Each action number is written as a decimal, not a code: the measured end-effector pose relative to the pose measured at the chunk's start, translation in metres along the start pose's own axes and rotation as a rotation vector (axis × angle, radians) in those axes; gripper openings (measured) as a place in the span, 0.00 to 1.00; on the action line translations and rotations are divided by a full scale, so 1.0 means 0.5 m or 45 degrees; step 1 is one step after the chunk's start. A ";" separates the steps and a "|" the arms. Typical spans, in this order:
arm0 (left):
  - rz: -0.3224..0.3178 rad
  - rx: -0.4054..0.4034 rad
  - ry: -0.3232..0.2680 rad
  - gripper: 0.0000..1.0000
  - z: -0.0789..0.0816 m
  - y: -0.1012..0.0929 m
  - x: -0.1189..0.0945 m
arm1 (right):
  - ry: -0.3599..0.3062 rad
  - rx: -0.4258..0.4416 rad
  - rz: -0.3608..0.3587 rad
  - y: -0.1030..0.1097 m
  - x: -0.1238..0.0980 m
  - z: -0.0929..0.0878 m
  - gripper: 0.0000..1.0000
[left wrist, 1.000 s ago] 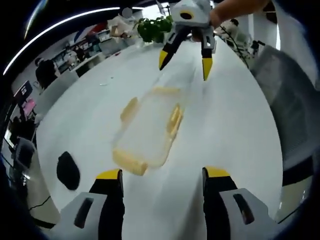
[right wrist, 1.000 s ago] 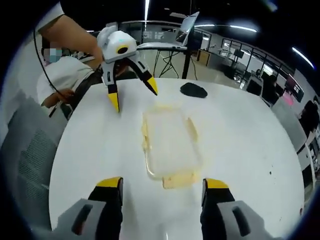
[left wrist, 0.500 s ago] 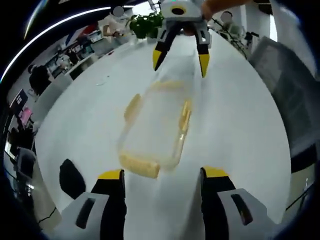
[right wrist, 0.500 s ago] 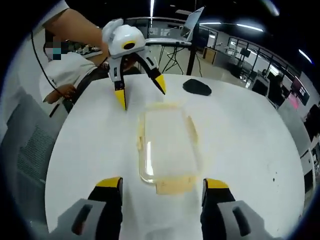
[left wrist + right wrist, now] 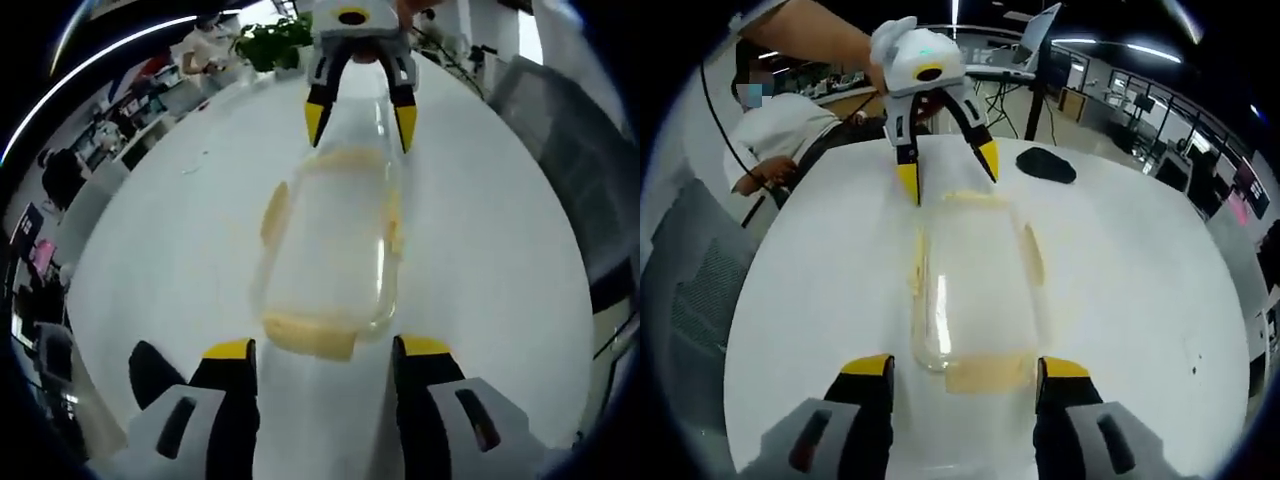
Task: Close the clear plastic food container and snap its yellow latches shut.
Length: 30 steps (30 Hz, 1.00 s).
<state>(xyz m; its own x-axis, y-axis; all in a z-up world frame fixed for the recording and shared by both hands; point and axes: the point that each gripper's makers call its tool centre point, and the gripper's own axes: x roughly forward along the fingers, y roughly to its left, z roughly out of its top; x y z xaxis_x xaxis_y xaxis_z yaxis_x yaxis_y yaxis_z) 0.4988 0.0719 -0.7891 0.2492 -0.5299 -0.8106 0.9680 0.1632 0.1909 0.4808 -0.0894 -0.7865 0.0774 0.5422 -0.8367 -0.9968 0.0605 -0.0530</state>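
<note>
Clear plastic food container [image 5: 330, 255] lying flat on the white table [image 5: 190, 230], framed at each short end by a spread gripper.

Left gripper [image 5: 327, 352] low and level at one end latch [image 5: 310, 335], jaws wide apart, holding nothing, yellow tips either side of that latch. Right gripper [image 5: 965, 368] posed likewise at the opposite end, jaws wide and empty, straddling the near latch [image 5: 985, 372]. Side latches [image 5: 1033, 255] splayed outward. Black object [image 5: 1045, 165] beyond the far end.

Bright ceiling strip lights, glare on the white table [image 5: 480, 250], fisheye-warped edges.
</note>
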 end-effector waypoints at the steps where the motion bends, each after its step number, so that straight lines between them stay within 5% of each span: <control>1: -0.003 0.011 0.008 0.52 -0.002 0.003 0.002 | 0.009 0.001 0.005 -0.001 0.002 -0.002 0.56; 12: -0.058 0.033 0.016 0.51 0.001 0.014 0.016 | 0.105 -0.078 0.012 -0.009 0.012 -0.023 0.53; 22: -0.150 0.090 0.035 0.37 0.013 0.008 0.027 | 0.113 -0.046 0.023 -0.021 0.016 -0.022 0.50; 30: -0.153 0.089 0.024 0.37 0.017 0.005 0.025 | 0.129 -0.082 0.024 -0.030 0.012 -0.025 0.48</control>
<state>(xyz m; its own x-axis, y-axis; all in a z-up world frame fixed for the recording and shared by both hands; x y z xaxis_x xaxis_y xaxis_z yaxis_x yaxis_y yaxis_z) 0.5048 0.0588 -0.7939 0.1311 -0.5264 -0.8401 0.9908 0.0407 0.1291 0.4961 -0.0978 -0.7975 0.0592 0.4549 -0.8886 -0.9976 -0.0047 -0.0689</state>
